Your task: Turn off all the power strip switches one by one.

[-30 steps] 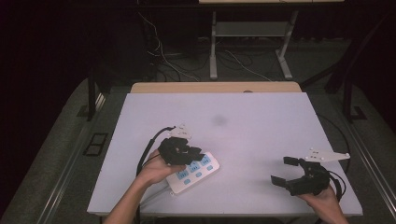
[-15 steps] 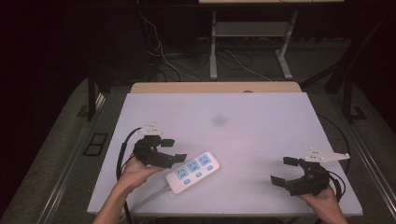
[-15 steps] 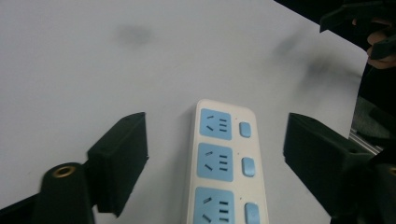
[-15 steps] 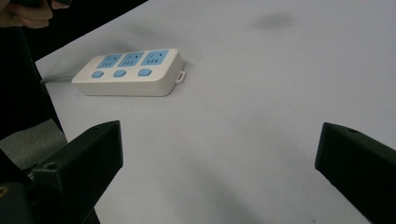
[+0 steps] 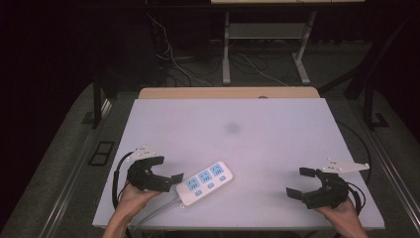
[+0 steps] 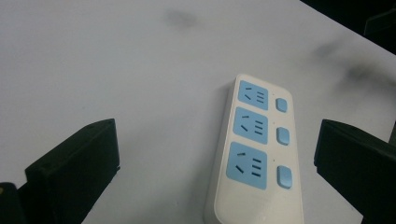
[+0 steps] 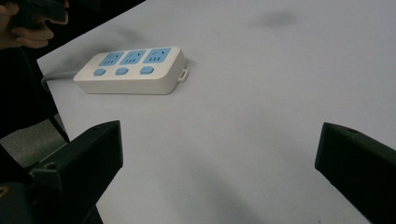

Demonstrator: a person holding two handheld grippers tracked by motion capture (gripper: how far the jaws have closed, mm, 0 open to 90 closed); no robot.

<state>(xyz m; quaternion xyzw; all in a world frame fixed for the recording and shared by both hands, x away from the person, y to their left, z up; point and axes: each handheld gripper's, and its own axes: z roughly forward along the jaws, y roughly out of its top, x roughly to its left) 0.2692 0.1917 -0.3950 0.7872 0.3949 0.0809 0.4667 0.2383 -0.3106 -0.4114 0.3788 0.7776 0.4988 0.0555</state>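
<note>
The power strip (image 5: 205,182) lies flat on the worktop (image 5: 233,144), just ahead of the left gripper (image 5: 167,171), whose fingers (image 6: 77,161) have just been opening and stand released, holding nothing. The right gripper (image 5: 300,182) is also released, well apart. No writing is readable.

Lab or recording studio — dark room, black surround, single white table (image 5: 277,124) lit from above; loose cables (image 5: 198,64) on grey floor, metal stand legs (image 5: 227,54) behind — no domestic furnishings.

We see a white power strip (image 5: 205,182) with three blue sockets and switches lying flat near the table's front-left edge.
</note>
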